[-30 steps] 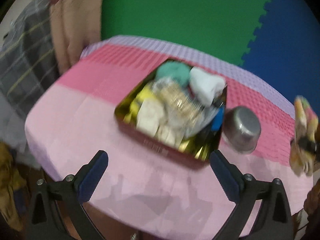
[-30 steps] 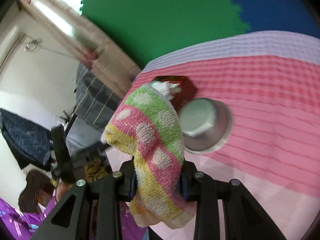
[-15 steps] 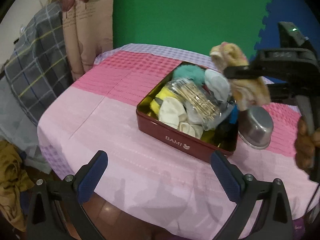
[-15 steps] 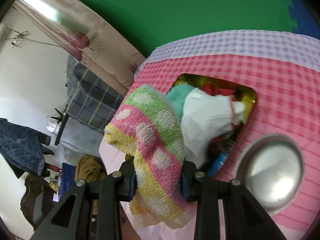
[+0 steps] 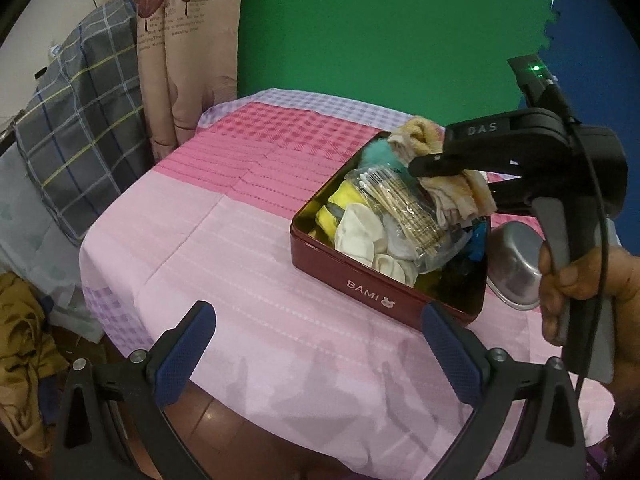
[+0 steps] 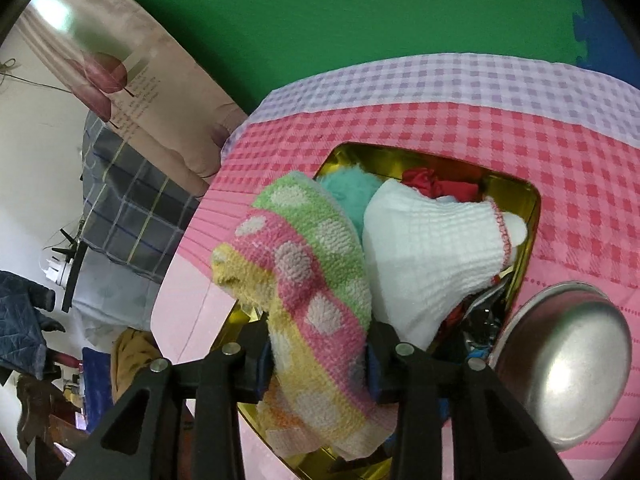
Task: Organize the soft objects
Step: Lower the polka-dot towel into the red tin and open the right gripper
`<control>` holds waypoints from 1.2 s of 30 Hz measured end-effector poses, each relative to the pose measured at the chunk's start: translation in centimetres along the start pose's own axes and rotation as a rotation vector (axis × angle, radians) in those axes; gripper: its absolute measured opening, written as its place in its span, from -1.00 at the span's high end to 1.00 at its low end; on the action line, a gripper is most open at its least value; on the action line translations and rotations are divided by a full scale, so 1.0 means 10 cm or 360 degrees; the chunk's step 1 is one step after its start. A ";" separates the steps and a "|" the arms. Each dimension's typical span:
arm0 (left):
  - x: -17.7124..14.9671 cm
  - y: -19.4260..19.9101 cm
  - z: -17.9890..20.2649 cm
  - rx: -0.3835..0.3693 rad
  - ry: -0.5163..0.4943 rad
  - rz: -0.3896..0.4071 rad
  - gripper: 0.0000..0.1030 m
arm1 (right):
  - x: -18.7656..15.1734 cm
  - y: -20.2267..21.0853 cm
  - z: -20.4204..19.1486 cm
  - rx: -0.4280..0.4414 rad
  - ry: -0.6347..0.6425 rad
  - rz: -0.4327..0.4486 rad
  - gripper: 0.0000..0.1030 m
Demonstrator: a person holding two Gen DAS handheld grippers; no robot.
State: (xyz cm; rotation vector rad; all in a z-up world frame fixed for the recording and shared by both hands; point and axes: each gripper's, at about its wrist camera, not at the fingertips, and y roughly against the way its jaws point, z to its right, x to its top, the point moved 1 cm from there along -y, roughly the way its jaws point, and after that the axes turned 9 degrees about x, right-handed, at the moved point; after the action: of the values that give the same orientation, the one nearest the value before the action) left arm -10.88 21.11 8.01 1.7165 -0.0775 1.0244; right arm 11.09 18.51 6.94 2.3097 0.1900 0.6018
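Terry cloth, striped pink, green and yellow with pale dots, fills my right gripper [image 6: 318, 364]: the towel [image 6: 308, 280] sits between its 2 fingers, whose jaws have just been opening a little, yet the pads still touch the cloth on both sides. I hold it directly over the red tin [image 5: 360, 280], which stands open on the surface [image 5: 224, 240] under a pink, red and lilac checked cloth. In the left wrist view the towel [image 5: 452, 184] hangs just above the tin's far right corner, its lower folds close to the heap inside; I cannot tell whether they touch it.

The tin is already crowded: a white sock [image 6: 436, 256], a teal fluffy piece [image 6: 348, 196], something red [image 6: 436, 186] toward the far wall, cream and yellow soft items [image 5: 356, 228] at the near left, and a clear bag of cotton swabs [image 5: 400, 208] lying across the middle. A steel bowl [image 6: 560, 364] sits upside down on the surface, just beside the tin's right wall.

My left gripper [image 5: 316, 354] hovers at the near edge of the surface, jaws spread wide, nothing between them. My right hand [image 5: 580, 280] grips the black handle at the right of that view.
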 end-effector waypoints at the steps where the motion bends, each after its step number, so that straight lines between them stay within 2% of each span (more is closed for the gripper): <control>1: 0.00 -0.01 0.00 0.0000 -0.0004 -0.0009 -0.98 | 0.00 -0.02 0.00 -0.0015 0.0000 -0.0002 0.23; 3: 0.00 -0.04 0.01 -0.0007 -0.0011 -0.0035 -0.98 | -0.01 -0.03 -0.01 -0.0027 0.0003 0.0004 0.20; 5: -0.01 -0.08 0.00 -0.0015 -0.0010 -0.0064 -0.98 | -0.02 -0.04 -0.01 -0.0032 0.0004 0.0013 0.06; 7: 0.00 -0.10 0.00 -0.0028 -0.0002 -0.0084 -0.98 | -0.04 -0.03 0.00 -0.0031 -0.0003 0.0015 0.01; 19: -0.05 -0.18 0.07 -0.0031 -0.0041 -0.0132 -0.98 | -0.11 0.27 -0.09 -0.0063 0.0119 0.0097 -0.01; 25: -0.06 -0.17 0.10 -0.0015 -0.0056 -0.0120 -0.98 | -0.26 0.50 -0.12 -0.0064 0.0175 0.0153 -0.02; 27: -0.06 -0.16 0.11 -0.0014 -0.0059 -0.0118 -0.98 | -0.31 0.53 -0.13 -0.0061 0.0188 0.0154 -0.10; 28: -0.06 -0.16 0.12 -0.0010 -0.0063 -0.0116 -0.98 | -0.34 0.54 -0.12 -0.0058 0.0197 0.0153 -0.23; 29: -0.06 -0.16 0.12 -0.0007 -0.0068 -0.0115 -0.98 | -0.36 0.55 -0.12 -0.0052 0.0205 0.0152 -0.27; 36: -0.08 -0.13 0.18 0.0008 -0.0095 -0.0108 -0.98 | -0.37 0.62 -0.08 -0.0040 0.0218 0.0174 -0.27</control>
State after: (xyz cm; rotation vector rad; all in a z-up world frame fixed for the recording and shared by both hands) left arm -9.70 19.87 6.40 1.7428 -0.0544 0.9242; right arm 7.16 13.39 10.39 2.2670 0.1204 0.8138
